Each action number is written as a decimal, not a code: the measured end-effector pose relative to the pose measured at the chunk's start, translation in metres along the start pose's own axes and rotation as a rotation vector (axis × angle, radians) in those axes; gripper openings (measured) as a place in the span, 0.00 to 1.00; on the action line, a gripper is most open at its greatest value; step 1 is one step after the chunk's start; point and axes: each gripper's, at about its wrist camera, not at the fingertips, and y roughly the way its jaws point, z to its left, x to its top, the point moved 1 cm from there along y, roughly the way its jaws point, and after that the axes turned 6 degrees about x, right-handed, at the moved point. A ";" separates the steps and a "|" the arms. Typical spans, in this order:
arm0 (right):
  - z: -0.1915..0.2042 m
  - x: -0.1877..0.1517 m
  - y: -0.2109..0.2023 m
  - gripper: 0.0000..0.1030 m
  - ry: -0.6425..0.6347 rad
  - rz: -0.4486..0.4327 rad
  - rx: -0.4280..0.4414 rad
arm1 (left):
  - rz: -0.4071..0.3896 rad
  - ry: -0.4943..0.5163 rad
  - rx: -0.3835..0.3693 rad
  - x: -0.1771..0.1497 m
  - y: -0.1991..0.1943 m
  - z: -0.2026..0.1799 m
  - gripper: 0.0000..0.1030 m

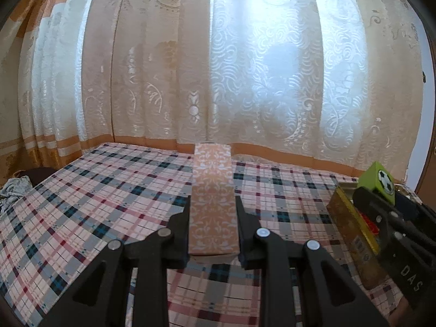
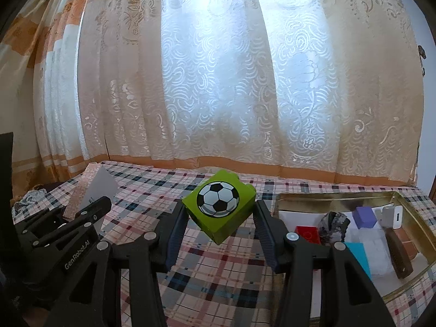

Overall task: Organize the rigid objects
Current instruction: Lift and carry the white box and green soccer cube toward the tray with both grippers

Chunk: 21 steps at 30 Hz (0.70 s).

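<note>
Left tongs clamped on patterned orange box, right tongs clamped on green football block, gold tin at counter's right edge.

Both tools are showing as matte black plastic. The left claw is ending in two flat, tapering fingers, each carried on a pair of angled link arms with long triangular cut-outs. Round silver rivets are capping the pivots where the links are meeting. The right claw is built the same way, and its fingers are wearing finely ribbed pads with a bluish sheen on their inner faces. From the right wrist view, white lettering "GenRobot.AI" is running along the left tool's side; from the left wrist view, pale letters "DAS" are showing on the right tool's body, beside small silver screws.
</note>
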 end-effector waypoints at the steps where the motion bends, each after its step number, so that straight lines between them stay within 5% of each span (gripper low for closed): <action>1: -0.001 0.000 -0.001 0.51 -0.001 -0.002 -0.002 | -0.001 0.003 -0.005 0.000 -0.001 -0.003 0.24; 21: -0.062 0.006 -0.032 0.51 0.034 -0.058 -0.082 | -0.067 0.080 -0.136 0.004 -0.026 -0.087 0.24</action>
